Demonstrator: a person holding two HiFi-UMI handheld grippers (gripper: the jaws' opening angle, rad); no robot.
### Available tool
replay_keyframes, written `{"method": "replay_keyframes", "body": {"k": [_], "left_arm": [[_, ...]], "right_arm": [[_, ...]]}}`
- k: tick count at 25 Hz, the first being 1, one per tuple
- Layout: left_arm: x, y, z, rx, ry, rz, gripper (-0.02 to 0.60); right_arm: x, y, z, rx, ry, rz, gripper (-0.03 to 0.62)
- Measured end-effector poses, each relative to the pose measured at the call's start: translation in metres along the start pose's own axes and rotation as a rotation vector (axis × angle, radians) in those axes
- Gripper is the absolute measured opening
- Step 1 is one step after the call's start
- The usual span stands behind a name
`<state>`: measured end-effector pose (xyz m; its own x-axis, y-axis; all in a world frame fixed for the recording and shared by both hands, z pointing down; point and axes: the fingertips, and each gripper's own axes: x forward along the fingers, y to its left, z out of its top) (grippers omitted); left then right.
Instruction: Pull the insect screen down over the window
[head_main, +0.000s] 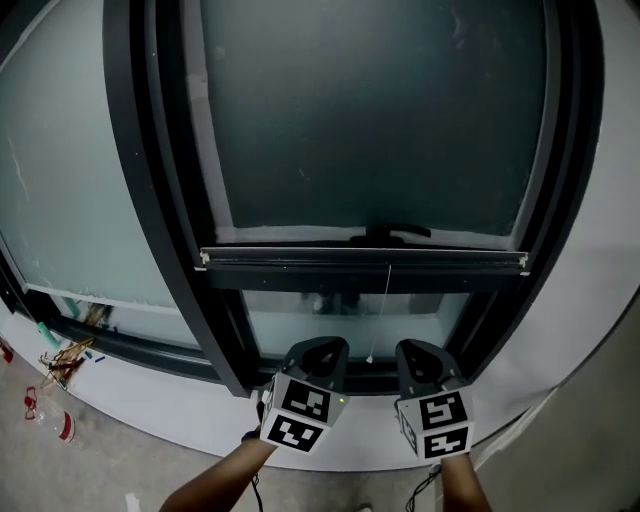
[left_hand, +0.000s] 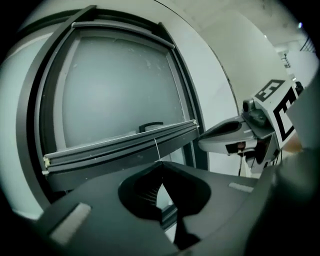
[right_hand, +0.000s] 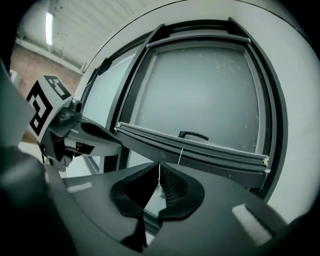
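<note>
The insect screen (head_main: 370, 110) is a dark mesh that covers the upper window. Its bottom bar (head_main: 360, 258) stands a little above the sill, with a black handle (head_main: 392, 232) just over it. A thin white pull cord (head_main: 380, 315) hangs from the bar and ends loose between my two grippers. My left gripper (head_main: 325, 348) and right gripper (head_main: 418, 352) point at the glass below the bar, jaws together, nothing in them. In the left gripper view the cord (left_hand: 156, 147) drops behind my shut left gripper (left_hand: 159, 164). In the right gripper view the cord (right_hand: 181, 155) drops behind my shut right gripper (right_hand: 159, 166).
A fixed frosted pane (head_main: 60, 180) sits left of the dark window frame (head_main: 165, 200). A pale sill (head_main: 150, 415) runs under the window. Scraps and red items (head_main: 50, 385) lie on the floor at lower left. A pale wall (head_main: 600, 330) rises on the right.
</note>
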<state>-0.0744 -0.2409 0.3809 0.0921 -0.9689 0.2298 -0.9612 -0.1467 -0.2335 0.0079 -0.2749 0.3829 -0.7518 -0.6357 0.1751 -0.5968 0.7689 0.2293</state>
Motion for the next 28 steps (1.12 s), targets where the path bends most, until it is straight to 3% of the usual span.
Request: {"method": "replay_keyframes", "body": {"k": [6, 9, 17, 28], "left_arm": [[-0.053, -0.030, -0.012, -0.193, -0.041, -0.082, 0.018], [-0.078, -0.044, -0.019, -0.250, -0.042, -0.110, 0.017], [-0.125, -0.051, -0.042, -0.283, -0.027, -0.113, 0.015], [-0.161, -0.048, -0.052, -0.319, -0.027, -0.129, 0.015]], "right_arm": [[-0.040, 0.055, 0.000, 0.186, -0.024, 0.025, 0.006], [-0.057, 0.086, 0.002, 0.255, -0.026, 0.048, 0.006], [-0.078, 0.135, -0.004, 0.341, -0.017, 0.038, 0.006], [-0.096, 0.172, -0.001, 0.359, -0.002, 0.036, 0.006]]}}
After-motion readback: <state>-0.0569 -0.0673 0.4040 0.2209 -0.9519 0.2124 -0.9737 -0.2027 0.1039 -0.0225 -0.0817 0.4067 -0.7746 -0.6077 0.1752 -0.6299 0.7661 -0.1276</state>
